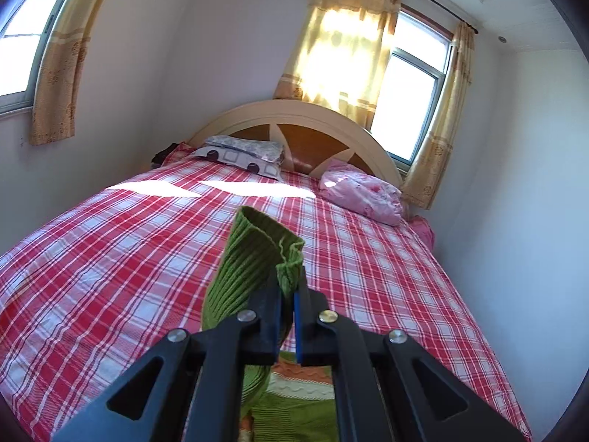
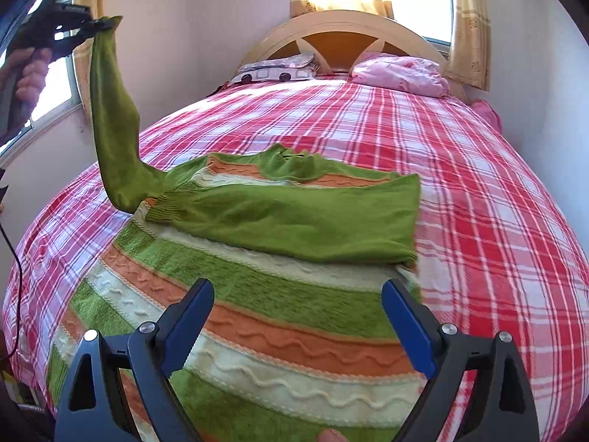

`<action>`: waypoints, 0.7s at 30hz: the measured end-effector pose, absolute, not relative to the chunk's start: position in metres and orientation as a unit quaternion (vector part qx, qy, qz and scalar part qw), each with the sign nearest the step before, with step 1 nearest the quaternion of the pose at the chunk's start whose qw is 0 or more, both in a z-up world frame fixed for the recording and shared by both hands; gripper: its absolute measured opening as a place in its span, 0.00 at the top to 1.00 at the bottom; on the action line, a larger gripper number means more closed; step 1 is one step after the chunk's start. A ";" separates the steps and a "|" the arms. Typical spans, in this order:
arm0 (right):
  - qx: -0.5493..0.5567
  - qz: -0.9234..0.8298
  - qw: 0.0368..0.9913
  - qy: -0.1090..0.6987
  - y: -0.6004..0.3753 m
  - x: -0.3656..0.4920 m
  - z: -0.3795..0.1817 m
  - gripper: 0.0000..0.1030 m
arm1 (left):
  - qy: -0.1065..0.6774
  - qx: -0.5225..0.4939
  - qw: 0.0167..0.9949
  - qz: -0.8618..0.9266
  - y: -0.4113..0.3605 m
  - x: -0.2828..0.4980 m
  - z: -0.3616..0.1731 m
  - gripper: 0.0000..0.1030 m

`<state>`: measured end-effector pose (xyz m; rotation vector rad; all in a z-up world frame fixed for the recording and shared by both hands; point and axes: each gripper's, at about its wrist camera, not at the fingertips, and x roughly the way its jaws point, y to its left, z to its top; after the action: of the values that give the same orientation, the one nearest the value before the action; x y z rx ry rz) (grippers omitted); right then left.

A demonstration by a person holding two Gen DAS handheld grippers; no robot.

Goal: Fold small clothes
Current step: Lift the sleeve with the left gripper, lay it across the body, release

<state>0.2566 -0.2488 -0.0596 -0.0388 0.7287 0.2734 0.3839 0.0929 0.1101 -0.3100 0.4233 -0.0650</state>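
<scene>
Home bedroom. Big bed (image 1: 147,243) w/ red-white plaid sheet fills most of the room, arched wood headboard (image 1: 294,125) against the far wall. Pillows at the head: a grey patterned pillow (image 1: 243,154) & a pink pillow (image 1: 360,191). Two windows (image 1: 416,99) w/ yellow patterned curtains (image 1: 342,37), sun coming thru. Plain white walls, recessed ceiling lights (image 1: 501,39).

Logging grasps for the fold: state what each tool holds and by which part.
The left tool is shut on the striped sweater's green sleeve, pinching its ribbed cuff and holding it raised. The right tool is open, holding nothing.
</scene>
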 end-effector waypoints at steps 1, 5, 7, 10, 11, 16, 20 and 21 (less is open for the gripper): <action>-0.017 0.130 0.925 0.355 -0.254 0.253 -0.060 0.10 | 0.210 -0.150 0.965 -0.041 0.083 0.385 0.110 0.95; -0.010 0.117 0.925 0.361 -0.274 0.239 -0.067 0.10 | 0.215 -0.142 0.964 -0.072 0.042 0.393 0.107 0.95; -0.009 0.110 0.924 0.367 -0.283 0.232 -0.073 0.10 | 0.220 -0.138 0.962 -0.088 0.020 0.397 0.101 0.95; -0.004 0.103 0.921 0.375 -0.296 0.224 -0.081 0.10 | 0.230 -0.138 0.958 -0.105 -0.010 0.403 0.093 0.95; -0.001 0.101 0.920 0.378 -0.300 0.222 -0.083 0.10 | 0.235 -0.141 0.955 -0.109 -0.019 0.405 0.088 0.95; 0.017 0.091 0.920 0.381 -0.313 0.212 -0.094 0.10 | 0.256 -0.145 0.947 -0.127 -0.068 0.414 0.056 0.95; 0.043 0.077 0.923 0.375 -0.326 0.204 -0.101 0.10 | 0.280 -0.121 0.944 -0.128 -0.114 0.419 0.022 0.95; 0.050 0.073 0.922 0.378 -0.329 0.204 -0.104 0.10 | 0.286 -0.114 0.943 -0.129 -0.123 0.420 0.014 0.95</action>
<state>0.2041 -0.3294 -0.1039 0.1025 0.7754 0.1495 0.4197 -0.1232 0.0144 -0.2333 0.5840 -0.2625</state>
